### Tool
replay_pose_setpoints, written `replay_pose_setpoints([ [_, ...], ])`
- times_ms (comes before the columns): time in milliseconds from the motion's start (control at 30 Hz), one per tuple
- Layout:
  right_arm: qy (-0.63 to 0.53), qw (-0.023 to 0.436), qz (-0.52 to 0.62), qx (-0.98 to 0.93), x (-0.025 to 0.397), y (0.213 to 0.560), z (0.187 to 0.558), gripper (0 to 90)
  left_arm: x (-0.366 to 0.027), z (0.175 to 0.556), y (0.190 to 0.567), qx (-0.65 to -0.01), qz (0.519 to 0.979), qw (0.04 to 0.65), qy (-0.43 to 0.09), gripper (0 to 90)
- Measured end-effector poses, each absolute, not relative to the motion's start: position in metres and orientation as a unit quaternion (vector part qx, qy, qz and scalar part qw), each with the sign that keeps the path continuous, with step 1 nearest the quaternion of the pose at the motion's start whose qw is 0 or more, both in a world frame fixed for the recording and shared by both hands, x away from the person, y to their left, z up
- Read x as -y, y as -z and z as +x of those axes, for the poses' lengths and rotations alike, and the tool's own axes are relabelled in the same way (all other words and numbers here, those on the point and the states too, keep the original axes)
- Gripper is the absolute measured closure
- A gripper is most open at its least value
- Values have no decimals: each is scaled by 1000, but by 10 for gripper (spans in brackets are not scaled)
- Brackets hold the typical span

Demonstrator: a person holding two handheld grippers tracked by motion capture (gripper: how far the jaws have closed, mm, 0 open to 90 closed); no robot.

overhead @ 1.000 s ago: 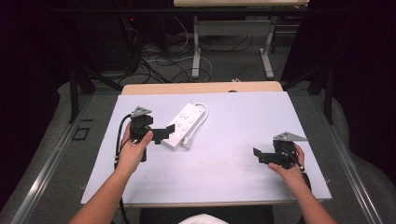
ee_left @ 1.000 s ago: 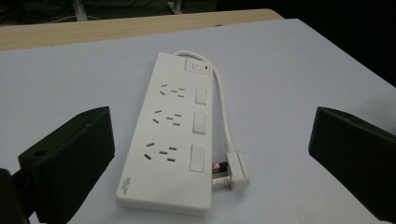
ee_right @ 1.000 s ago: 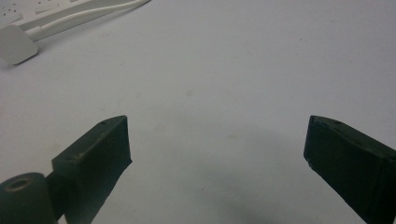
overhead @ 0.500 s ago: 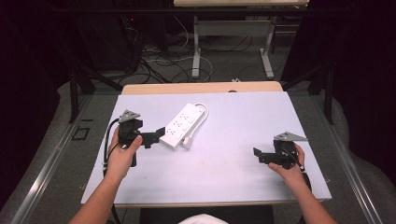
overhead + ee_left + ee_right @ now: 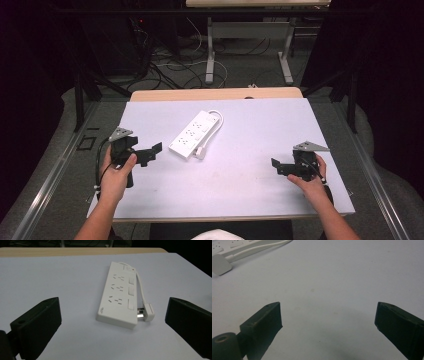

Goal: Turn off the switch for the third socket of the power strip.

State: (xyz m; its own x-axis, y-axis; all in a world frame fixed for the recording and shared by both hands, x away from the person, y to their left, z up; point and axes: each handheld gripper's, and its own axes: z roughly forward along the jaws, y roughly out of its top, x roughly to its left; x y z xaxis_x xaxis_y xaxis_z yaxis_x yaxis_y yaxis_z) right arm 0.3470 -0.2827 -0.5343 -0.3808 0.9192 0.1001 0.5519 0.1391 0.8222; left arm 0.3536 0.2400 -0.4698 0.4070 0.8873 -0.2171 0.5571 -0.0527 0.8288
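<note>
A white power strip (image 5: pixel 194 134) lies diagonally on the white table (image 5: pixel 250 125), with its cord looped round to a white plug (image 5: pixel 201 152) at its near end. My left gripper (image 5: pixel 151 154) is held just left of the strip, apart from it. In the left gripper view the strip (image 5: pixel 118 293) and plug (image 5: pixel 148 312) lie ahead of the left gripper (image 5: pixel 113 301), whose jaws stand wide open and empty. My right gripper (image 5: pixel 278 167) rests near the table's right front, open over bare table. In the right gripper view, the right gripper (image 5: pixel 328 307) has the strip (image 5: pixel 249 246) and plug (image 5: pixel 220 263) at the top left.
A wooden strip (image 5: pixel 215 94) runs along the table's far edge. Beyond it the floor carries tangled cables (image 5: pixel 170 65) and the metal legs (image 5: pixel 211 50) of another table. A metal rail (image 5: pixel 55 170) runs along the left side.
My left gripper has drawn back toward the left front, away from the power strip it was touching or nearly touching. The right gripper has stayed put.
</note>
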Motion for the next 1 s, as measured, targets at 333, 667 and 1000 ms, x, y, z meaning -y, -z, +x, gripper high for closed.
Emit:
replay_pose_setpoints([
  [333,-412,224,512,-720,282,534,347,65,-263,345,489,-542,679,458,-187,7],
  [667,-413,219,511,-722,283,534,347,65,-274,339,512,-554,674,447,-198,8],
  [1000,-411,217,511,-723,283,535,347,65,-284,337,526,-567,665,446,-194,8],
])
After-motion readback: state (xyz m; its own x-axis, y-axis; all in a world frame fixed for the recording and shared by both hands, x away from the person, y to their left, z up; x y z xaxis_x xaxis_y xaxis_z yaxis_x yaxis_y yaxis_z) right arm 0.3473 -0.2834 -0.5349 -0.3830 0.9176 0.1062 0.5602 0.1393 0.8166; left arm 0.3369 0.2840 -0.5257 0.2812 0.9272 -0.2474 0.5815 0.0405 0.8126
